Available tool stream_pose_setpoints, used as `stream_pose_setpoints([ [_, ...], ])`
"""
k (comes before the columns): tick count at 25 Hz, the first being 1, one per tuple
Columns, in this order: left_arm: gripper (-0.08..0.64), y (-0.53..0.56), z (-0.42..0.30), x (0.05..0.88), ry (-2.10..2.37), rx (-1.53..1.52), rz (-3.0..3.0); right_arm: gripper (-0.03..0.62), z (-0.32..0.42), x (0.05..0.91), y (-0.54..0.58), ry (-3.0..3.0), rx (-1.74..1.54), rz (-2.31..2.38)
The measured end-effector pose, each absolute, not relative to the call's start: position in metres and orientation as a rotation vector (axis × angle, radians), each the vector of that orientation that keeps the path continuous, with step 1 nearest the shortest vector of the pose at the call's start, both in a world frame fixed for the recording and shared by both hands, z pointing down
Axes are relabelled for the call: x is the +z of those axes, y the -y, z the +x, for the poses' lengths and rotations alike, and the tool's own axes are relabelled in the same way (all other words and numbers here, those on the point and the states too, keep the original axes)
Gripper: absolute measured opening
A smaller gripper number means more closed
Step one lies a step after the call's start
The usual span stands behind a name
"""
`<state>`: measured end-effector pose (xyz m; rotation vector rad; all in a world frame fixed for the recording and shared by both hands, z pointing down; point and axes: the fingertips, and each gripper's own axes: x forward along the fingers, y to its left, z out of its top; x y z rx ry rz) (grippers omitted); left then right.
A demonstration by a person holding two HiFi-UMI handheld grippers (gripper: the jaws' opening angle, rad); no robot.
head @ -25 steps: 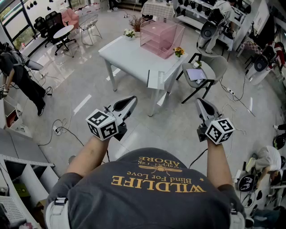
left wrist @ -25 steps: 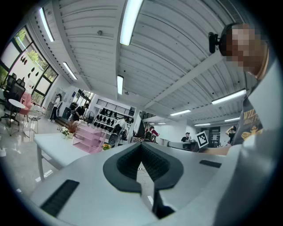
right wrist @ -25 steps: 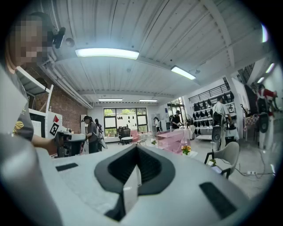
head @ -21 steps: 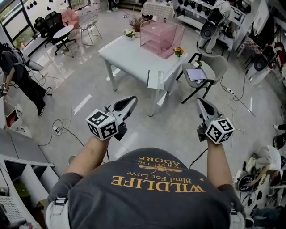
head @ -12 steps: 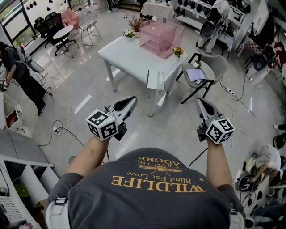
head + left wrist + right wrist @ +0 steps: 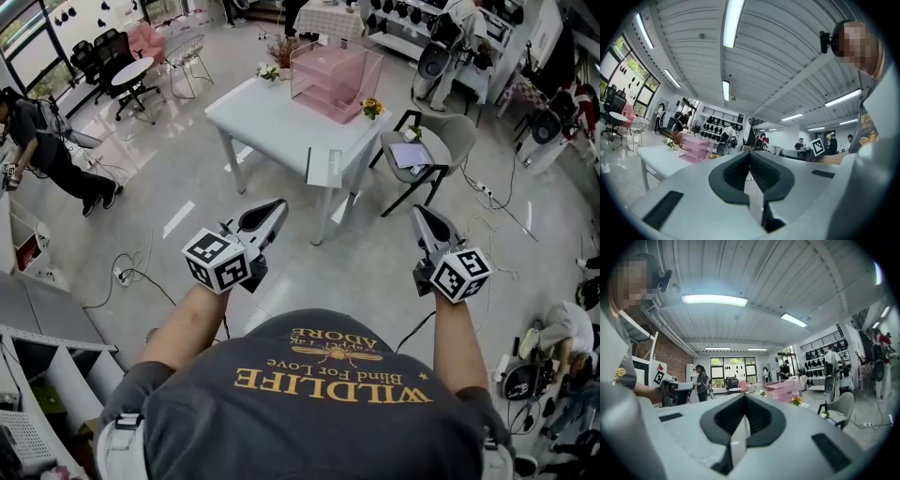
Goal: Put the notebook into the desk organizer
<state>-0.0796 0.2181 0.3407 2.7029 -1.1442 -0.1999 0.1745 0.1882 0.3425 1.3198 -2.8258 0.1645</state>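
The notebook (image 6: 411, 155) is seen lying on the seat of the grey chair (image 6: 461, 134), well ahead of the right gripper (image 6: 420, 212). The pink desk organizer (image 6: 333, 80) is set on the white table (image 6: 267, 117), far beyond both fingertips. Both the left gripper (image 6: 277, 205) and the right are closed, with nothing held.

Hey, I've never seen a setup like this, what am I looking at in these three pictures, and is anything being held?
A person holds two hand-held grippers, tongs with two jaws and a marker cube. The head view looks down from the person's head at the left hand-held gripper and right hand-held gripper. The other two views come from cameras riding on each one, looking along its jaws. Both are shut and empty. Ahead, a white table carries a pink desk organizer; a flat pale item, perhaps the notebook, lies on a chair beside it.
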Motion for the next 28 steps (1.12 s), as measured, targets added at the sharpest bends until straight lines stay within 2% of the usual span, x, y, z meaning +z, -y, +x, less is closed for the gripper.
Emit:
stream_pose_setpoints([
  [2,0.016,-0.218,-0.075,0.338,1.134,-0.205,2.704,0.000,0.178,0.342,-0.190,2.829,0.160,1.314],
  [3,0.252,-0.219,-0.070,0.337,1.114,-0.205,2.708,0.000,0.180,0.342,-0.191,2.831,0.159,1.311],
  [4,0.299,-0.219,-0.066,0.336,1.103,-0.204,2.710,0.000,0.184,0.341,-0.192,2.833,0.158,1.308],
  [6,0.347,-0.220,-0.057,0.333,1.109,-0.204,2.711,0.000,0.193,0.339,-0.192,2.837,0.152,1.301],
  [20,0.370,-0.239,0.037,0.332,1.190,-0.193,2.681,0.000,0.285,0.336,-0.194,2.891,0.137,1.212],
  [28,0.370,-0.225,0.051,0.334,1.199,-0.165,2.677,0.000,0.295,0.343,-0.171,2.903,0.162,1.198],
])
